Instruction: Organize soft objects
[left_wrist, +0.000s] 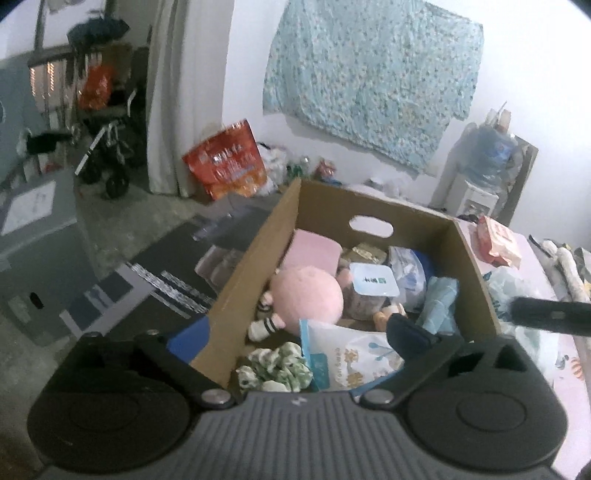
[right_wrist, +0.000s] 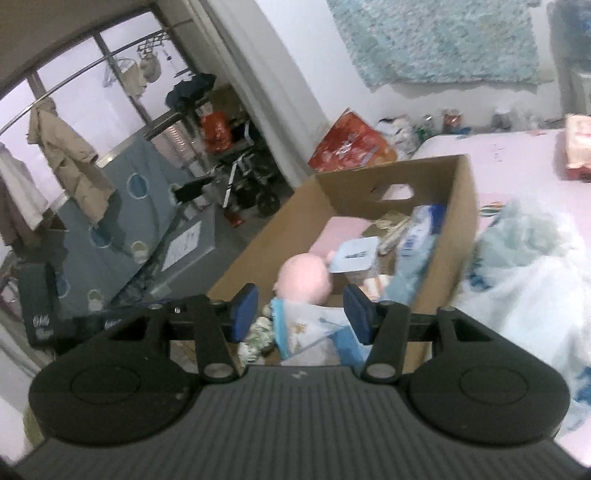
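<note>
Both grippers over cardboard box (left_wrist: 255, 254) on bed (right_wrist: 517, 162); left gripper (left_wrist: 295, 343) jaws released wide, right gripper (right_wrist: 301, 314) jaws released, nothing held; pink plush (left_wrist: 306, 299) inside.

One cardboard box (left_wrist: 461, 254) stands at the edge of the bed (right_wrist: 517, 155). Inside it, counted: one pink plush toy (left_wrist: 306, 299), one pink flat pad (left_wrist: 314, 251) against the far wall, one sealed plastic cup (left_wrist: 373, 284), one white-and-blue printed pouch (left_wrist: 347, 358) at the near wall, one green-and-white scrunchie (left_wrist: 277, 369) in the near corner, and one pale blue rolled cloth (left_wrist: 439, 302) along the right wall. On the bed beside the box lie one white plastic bag (right_wrist: 535, 288) and one red-and-white packet (left_wrist: 498, 240). Other small items in the box are too blurred to count.
</note>
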